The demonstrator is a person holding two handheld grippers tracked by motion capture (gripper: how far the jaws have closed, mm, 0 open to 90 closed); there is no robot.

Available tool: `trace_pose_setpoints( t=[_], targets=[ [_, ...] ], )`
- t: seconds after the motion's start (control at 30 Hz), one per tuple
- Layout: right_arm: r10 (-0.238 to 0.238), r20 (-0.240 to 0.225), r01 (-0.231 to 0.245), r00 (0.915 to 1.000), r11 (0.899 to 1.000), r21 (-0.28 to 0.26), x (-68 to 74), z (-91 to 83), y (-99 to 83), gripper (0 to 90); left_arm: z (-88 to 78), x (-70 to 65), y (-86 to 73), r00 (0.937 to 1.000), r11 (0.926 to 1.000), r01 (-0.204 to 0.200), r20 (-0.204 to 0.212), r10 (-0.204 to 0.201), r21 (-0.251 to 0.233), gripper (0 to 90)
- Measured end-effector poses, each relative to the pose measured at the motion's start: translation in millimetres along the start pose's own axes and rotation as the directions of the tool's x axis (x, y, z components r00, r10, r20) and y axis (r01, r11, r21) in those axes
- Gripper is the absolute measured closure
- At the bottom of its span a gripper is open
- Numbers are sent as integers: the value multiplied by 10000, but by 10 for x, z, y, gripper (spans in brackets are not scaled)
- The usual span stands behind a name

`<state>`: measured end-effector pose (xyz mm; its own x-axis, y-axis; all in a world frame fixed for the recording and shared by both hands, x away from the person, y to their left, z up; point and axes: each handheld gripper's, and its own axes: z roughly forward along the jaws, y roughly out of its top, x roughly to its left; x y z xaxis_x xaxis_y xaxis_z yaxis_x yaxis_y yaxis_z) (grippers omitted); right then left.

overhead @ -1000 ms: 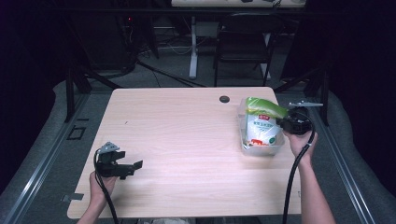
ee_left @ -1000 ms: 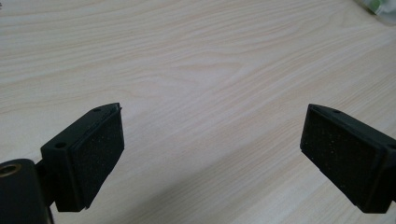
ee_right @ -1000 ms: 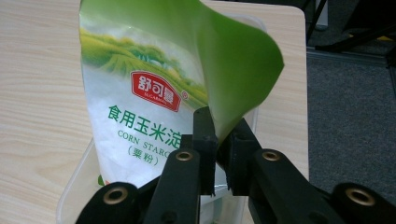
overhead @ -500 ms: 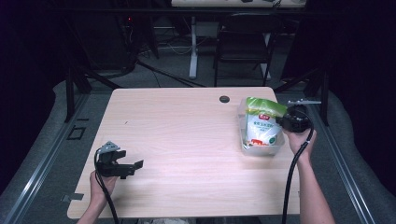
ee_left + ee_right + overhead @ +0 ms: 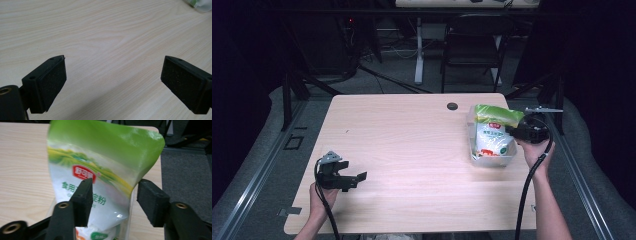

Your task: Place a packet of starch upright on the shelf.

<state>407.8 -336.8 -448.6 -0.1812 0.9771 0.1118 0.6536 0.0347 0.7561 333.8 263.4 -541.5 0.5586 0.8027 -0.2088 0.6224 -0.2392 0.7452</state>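
A pale wood-grain tabletop [image 5: 412, 150] stands in a dark room. Behind it are a black chair [image 5: 472, 55] and a white table leg [image 5: 418, 50]; grey floor [image 5: 257, 165] surrounds it.

Right claw [image 5: 513, 131] beside green pouch [image 5: 493, 131]

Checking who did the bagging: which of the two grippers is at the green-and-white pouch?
The right gripper, at the table's far right edge: the pouch stands in a clear bin between its just-opened jaws. The left gripper hovers over bare wood.
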Motion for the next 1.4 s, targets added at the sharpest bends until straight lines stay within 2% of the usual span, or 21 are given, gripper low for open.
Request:
trace_pose_setpoints(
  t=[0.1, 0.17, 0.37, 0.63, 0.83, 1.07, 1.1, 1.17, 1.3, 1.4],
  targets=[
    [-225, -126, 225, 9997, 9997, -8, 51, -105, 5, 339, -1, 0, 0, 10000, 10000, 0, -1, 0, -14, 62],
    [-386, -506, 388, 9980, 9992, 31, 89, -179, 2, 284, 3, -2, 0, 10000, 10000, -24, -9, 24, -40, 62],
    [-1190, -1234, 1196, 9852, 9928, -29, 290, -417, -52, 153, 9, -11, 2, 10000, 10000, 6, 14, -6, -31, 62],
    [-2119, -1812, 2119, 9604, 9771, -197, 578, -715, -201, 80, 2, -12, 2, 10000, 10000, -8, 7, 8, -52, 62],
    [-2497, -2059, 2523, 9462, 9675, -140, 714, -871, -403, 50, 8, -15, 2, 10000, 10000, -61, 0, 61, -41, 62],
    [-2868, -2352, 2960, 9287, 9552, 40, 834, -943, -620, 40, 11, -22, 4, 10000, 10000, -87, 3, 87, 31, 62],
    [-3018, -2314, 3141, 9249, 9492, 173, 847, -947, -648, 39, 11, -20, 4, 9999, 9999, -104, 6, 104, 53, 62],
    [-3029, -2422, 3182, 9218, 9477, 259, 881, -939, -718, 37, 16, -18, 3, 9999, 9999, -108, -3, 108, 44, 62],
    [-3287, -2475, 3539, 9114, 9331, 640, 937, -918, -848, 35, 18, -21, 4, 9999, 9999, -126, 12, 126, 85, 62],
    [-3357, -2513, 3663, 9078, 9265, 857, 974, -885, -959, 35, 20, -21, 4, 9999, 9999, -123, 17, 123, 91, 62]
  ],
)
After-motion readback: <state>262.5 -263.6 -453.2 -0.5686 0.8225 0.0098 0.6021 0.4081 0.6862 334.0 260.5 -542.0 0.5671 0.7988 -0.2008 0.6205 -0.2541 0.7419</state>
